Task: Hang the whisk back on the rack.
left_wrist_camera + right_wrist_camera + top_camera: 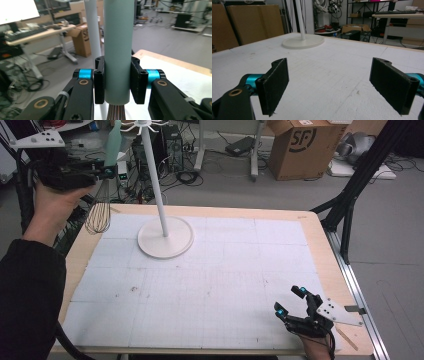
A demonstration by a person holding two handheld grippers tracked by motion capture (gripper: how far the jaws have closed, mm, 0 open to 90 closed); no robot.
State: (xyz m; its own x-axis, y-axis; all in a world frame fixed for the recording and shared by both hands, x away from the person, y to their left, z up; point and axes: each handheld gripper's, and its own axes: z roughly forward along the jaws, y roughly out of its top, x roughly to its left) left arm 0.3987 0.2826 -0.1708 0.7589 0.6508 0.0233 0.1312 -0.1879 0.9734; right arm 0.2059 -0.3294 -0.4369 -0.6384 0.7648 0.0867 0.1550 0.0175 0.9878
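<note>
High above the table's far left corner, my left gripper [102, 171] is shut on a whisk's pale teal handle [113, 145]. The whisk hangs almost upright, its wire loops [98, 217] below the jaws. In the left gripper view the handle [117, 50] is clamped between both pads of the left gripper [117, 80], and the wires [116, 113] start just under them. A white hook stand rises to the right of the whisk, with a round base [165, 237] and a pole [155, 175]. My right gripper [291, 301] rests open and empty near the front right corner; its view shows the right gripper [329, 85] facing the stand base [303, 41].
A white gridded mat [210, 285] covers the wooden table [320, 250]. Beyond the table stand a cardboard box [300, 145] and black tripod legs [355, 185] at the right. Cables and equipment crowd the floor behind the stand.
</note>
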